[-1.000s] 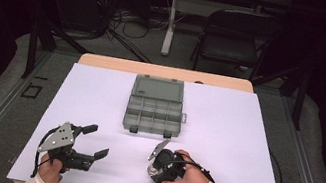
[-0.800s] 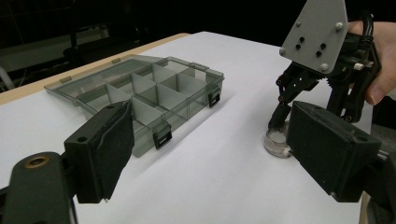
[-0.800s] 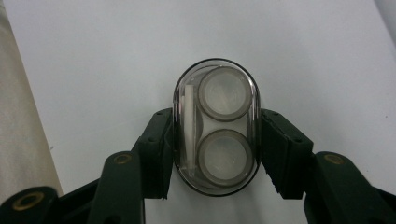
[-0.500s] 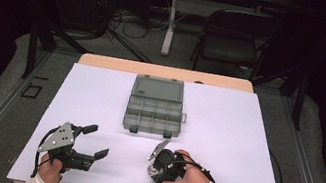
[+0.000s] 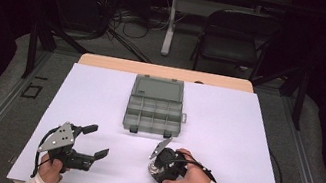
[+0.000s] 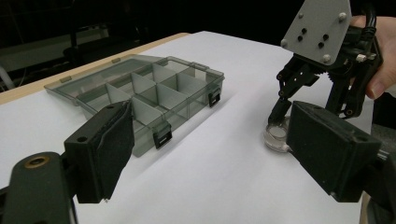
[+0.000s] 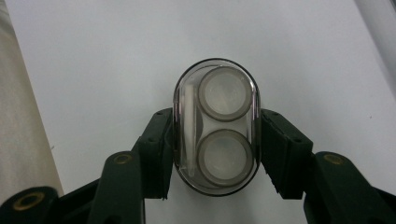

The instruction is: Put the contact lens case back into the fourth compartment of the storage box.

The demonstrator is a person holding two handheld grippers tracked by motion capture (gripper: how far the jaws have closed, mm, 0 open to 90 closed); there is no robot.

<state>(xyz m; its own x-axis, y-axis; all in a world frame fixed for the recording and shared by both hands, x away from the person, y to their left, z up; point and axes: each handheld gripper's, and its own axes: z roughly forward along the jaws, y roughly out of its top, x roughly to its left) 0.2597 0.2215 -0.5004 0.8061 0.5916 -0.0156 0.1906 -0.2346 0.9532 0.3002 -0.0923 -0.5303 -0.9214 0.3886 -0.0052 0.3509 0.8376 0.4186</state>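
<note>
A small clear oval case [image 7: 215,93] with two round white caps inside lies on the white table sheet [image 5: 224,133]. My right gripper [image 7: 217,144] points down over it, shut on its two long sides. In the high view that gripper [image 5: 156,164] is at the front centre, and the case [image 5: 152,170] peeks out beneath it. In the left gripper view the case [image 6: 276,136] rests on the sheet under the right gripper [image 6: 281,114]. My left gripper [image 5: 99,141] lies level at the front left, jaws wide open and holding nothing [image 6: 215,140].
A grey see-through compartment box [image 5: 155,105] with its lid folded back sits at the table's middle, its cells [image 6: 140,88] looking bare. A dark chair [image 5: 233,43] and cables stand beyond the far edge. The wooden table edge [image 5: 164,71] shows past the sheet.
</note>
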